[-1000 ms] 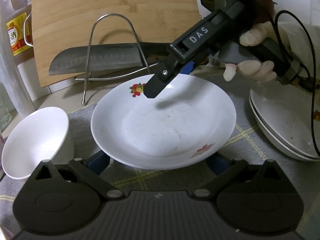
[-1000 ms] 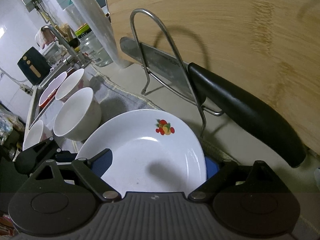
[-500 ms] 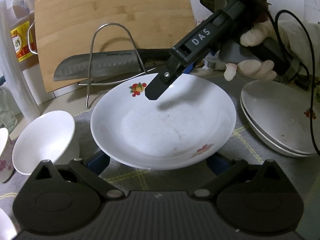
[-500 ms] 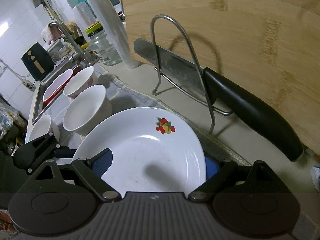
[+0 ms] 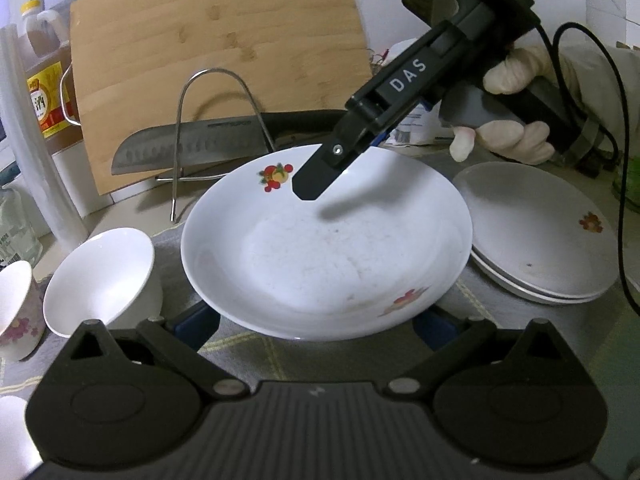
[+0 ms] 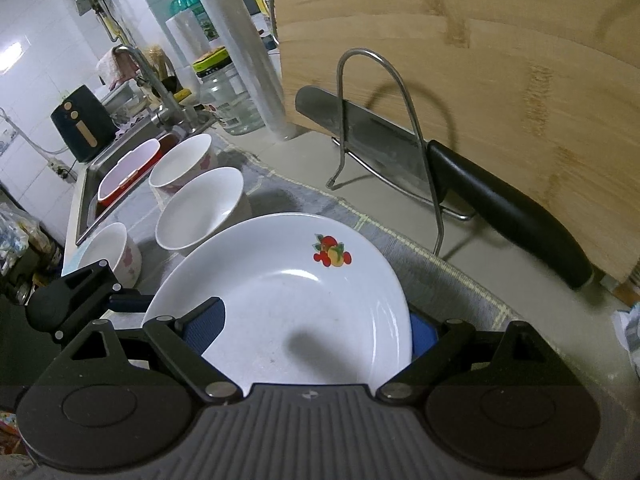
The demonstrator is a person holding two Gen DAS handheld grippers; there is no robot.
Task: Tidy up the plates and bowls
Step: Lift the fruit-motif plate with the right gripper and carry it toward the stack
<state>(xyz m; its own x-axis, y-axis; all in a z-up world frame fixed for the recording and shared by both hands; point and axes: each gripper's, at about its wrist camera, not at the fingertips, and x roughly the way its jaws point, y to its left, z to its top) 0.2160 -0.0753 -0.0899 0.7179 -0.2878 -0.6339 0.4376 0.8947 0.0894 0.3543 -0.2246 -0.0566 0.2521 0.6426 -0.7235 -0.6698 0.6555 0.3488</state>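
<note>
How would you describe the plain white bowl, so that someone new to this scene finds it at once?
Start from the cutting board against the wall, then go to the big fruit-print plate before it. The bowl touches that plate's sink-side rim. Unlike the two flowered bowls beside it, it is all white.

A pale kitchen counter (image 6: 400, 184) carries a grey checked cloth (image 5: 480, 304), a wire rack (image 6: 400, 128) holding a knife (image 6: 500, 208), with white bowls (image 6: 200, 208) at left and stacked plates (image 5: 540, 248) at right.

Glossy ceramic plate (image 5: 326, 248), woven cloth mat (image 6: 448, 280), matt wooden board (image 5: 216, 40).
</note>
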